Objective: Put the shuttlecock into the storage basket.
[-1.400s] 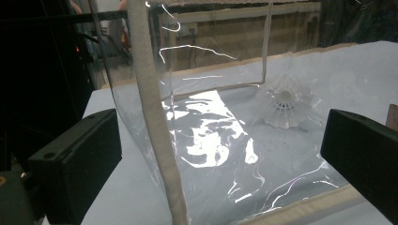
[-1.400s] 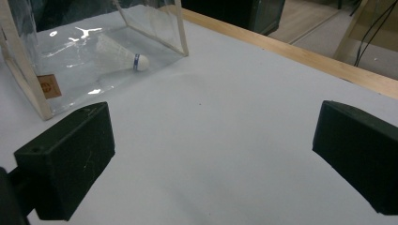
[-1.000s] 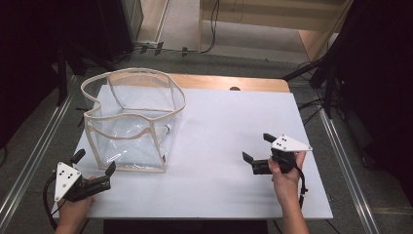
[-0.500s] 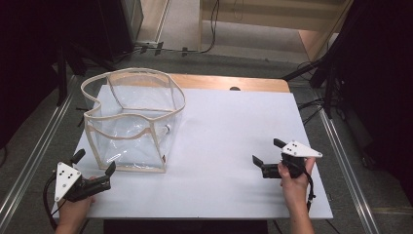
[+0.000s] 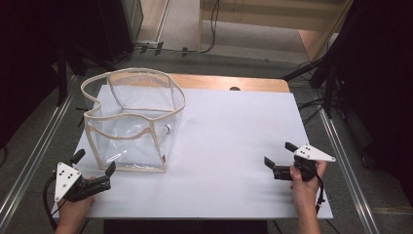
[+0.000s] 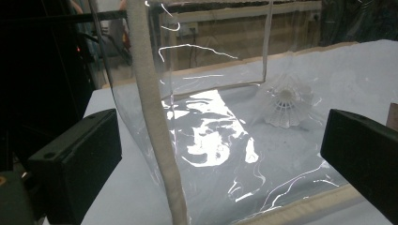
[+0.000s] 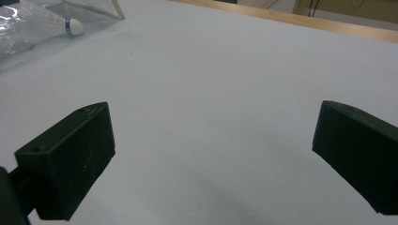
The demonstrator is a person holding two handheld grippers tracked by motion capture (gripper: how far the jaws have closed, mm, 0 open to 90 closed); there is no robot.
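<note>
Nearest the camera, the left gripper [image 5: 92, 170] sat at the table's [image 5: 234, 146] front left corner, jaws parted and empty, just short of the clear bag [image 5: 131, 122]; the right gripper [image 5: 278, 159], likewise released, lay well apart at the right. The bag stood upright at the left, looking light, limp and slippery; its beige seam [image 6: 152, 117] seemed the surest hold. A shuttlecock [image 6: 286, 105] lay inside it.

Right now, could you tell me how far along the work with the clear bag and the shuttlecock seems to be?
Looks done: the shuttlecock lies inside the clear bag, which stands open on the table. In hand: nothing; the left claw is open at the bag's near corner, and the right claw is open over bare table. Left: perhaps closing the bag.
</note>
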